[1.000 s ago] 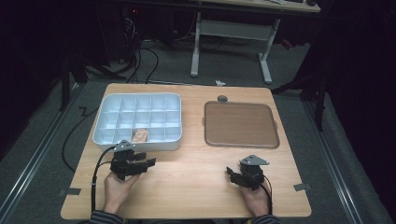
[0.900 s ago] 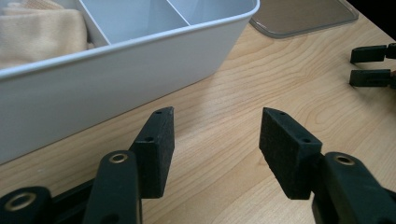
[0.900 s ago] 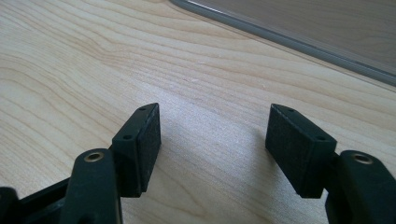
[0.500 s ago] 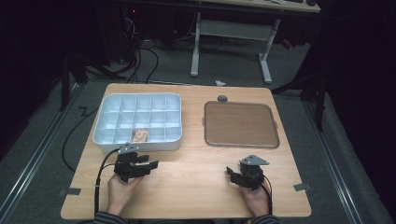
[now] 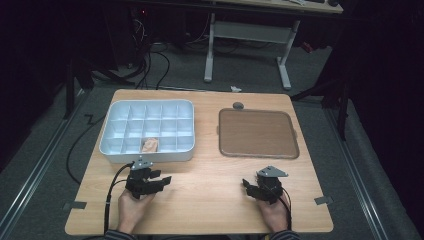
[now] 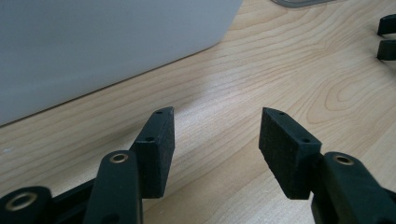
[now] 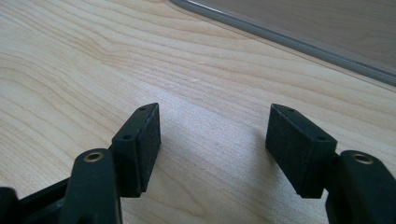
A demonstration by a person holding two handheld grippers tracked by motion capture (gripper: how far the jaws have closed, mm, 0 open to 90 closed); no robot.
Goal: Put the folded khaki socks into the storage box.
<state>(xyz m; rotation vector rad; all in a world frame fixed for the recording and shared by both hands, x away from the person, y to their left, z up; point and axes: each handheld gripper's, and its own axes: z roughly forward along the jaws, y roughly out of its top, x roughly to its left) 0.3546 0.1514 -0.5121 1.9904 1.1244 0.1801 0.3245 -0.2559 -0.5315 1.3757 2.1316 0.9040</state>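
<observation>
One wooden table [image 5: 200,200] carries two containers, and two hand-held grippers rest at its near edge. The white compartment box [image 5: 116,150] is the landmark: it is divided into a grid of fifteen cells, three rows of five. One small pale item [image 5: 150,145] lies in the box's near row, in the middle cell; what it is cannot be made out. The other fourteen cells look bare.

The left gripper [image 5: 161,181] sits on the table just in front of the box's near wall, close to the cell with the pale item but outside the box. Its jaws are spread apart with nothing between them, and in the left gripper view [image 6: 215,140] the box's white wall rises just beyond them.

To the right of the box, apart from it, lies one flat brown tray [image 5: 258,133]. One small dark round piece [image 5: 238,105] sits just behind that tray.

The right gripper [image 5: 247,185] rests well to the right of the box, in front of the tray. Its jaws also stand spread over bare wood, holding nothing.
</observation>
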